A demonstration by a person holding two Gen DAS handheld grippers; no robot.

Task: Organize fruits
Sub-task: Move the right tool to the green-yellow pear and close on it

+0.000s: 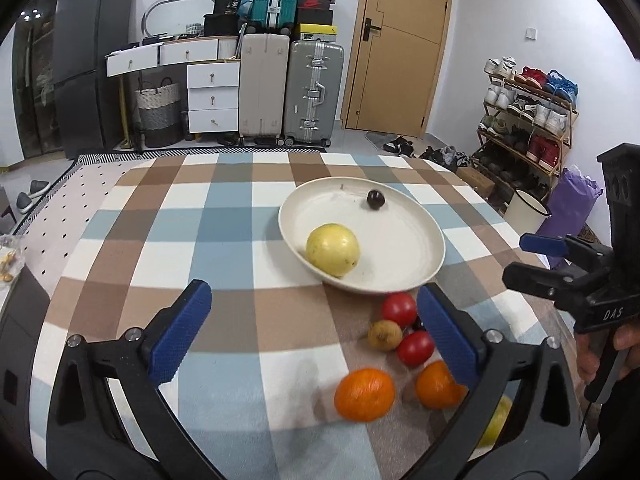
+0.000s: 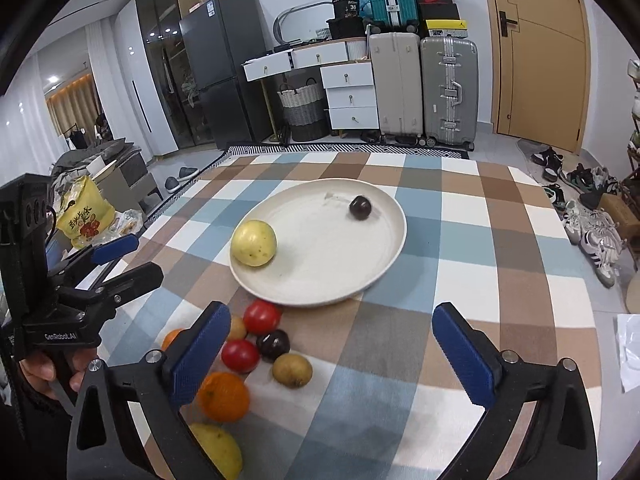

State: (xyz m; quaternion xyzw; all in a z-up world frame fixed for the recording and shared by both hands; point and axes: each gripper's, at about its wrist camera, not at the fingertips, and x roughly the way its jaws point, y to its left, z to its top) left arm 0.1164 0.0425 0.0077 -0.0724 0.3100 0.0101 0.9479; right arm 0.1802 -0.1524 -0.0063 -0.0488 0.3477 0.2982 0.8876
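A white plate [image 1: 400,248] [image 2: 320,276] on the checked tablecloth holds a pale yellow round fruit [image 1: 333,250] [image 2: 254,243] and a small dark plum [image 1: 376,199] [image 2: 360,207]. In front of the plate lies a cluster: two tomatoes [image 2: 262,317] [image 2: 240,356], a dark fruit [image 2: 273,345], a kiwi [image 2: 292,370], oranges [image 1: 365,394] [image 1: 438,385] and a yellow fruit [image 2: 218,448]. My left gripper [image 1: 314,296] [image 2: 140,258] is open and empty, left of the cluster. My right gripper [image 2: 331,316] [image 1: 526,260] is open and empty, right of it.
The table's far edge meets a patterned rug, with suitcases [image 2: 448,88], white drawers [image 2: 352,92] and a dark fridge [image 2: 224,72] behind. A shoe rack [image 1: 528,112] stands at the right. A yellow bag [image 2: 80,216] sits off the table's left side.
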